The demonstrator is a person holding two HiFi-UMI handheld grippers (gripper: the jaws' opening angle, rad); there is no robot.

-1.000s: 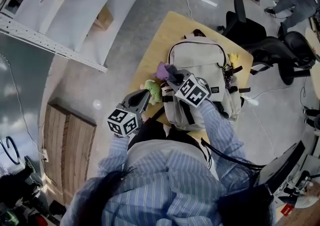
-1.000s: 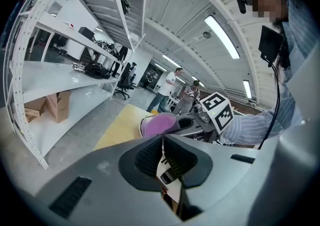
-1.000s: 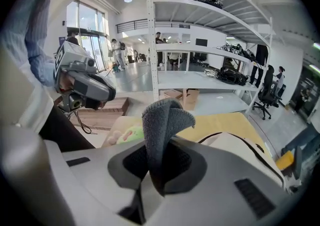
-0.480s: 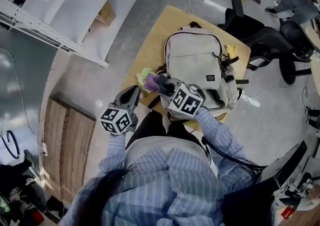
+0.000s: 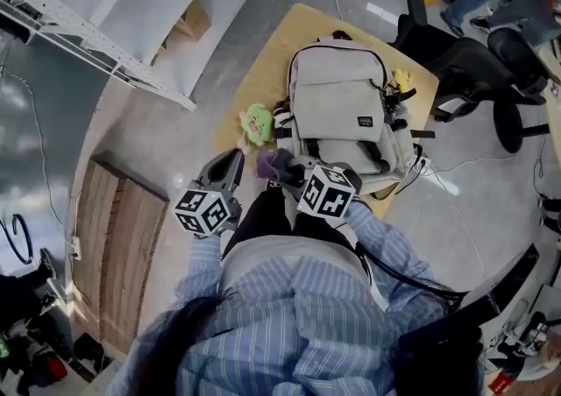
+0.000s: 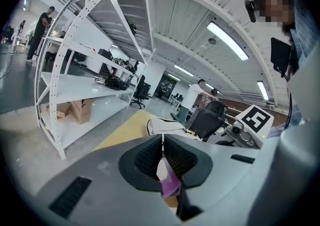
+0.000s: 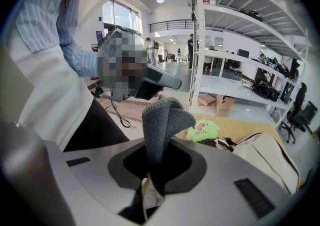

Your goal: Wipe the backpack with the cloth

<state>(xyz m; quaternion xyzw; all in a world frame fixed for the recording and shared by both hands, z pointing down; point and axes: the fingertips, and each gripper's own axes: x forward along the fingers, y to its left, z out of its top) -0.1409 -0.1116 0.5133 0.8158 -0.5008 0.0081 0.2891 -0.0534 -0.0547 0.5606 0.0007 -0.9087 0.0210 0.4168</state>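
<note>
Right gripper [image 7: 159, 162] is pinching the grey fleece cloth [image 7: 162, 120], likely light and limp, by its bunched fold at the beige fabric backpack's [image 5: 337, 109] 7 o'clock; left gripper [image 6: 162, 155] closed, empty.

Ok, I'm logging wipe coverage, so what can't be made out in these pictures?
Whether the cloth touches the backpack: head view, too small, and the right gripper covers that corner.
Label print on the backpack: head view, too small.
Purple scrap at the left gripper: left gripper view, blurred, unidentifiable.
</note>
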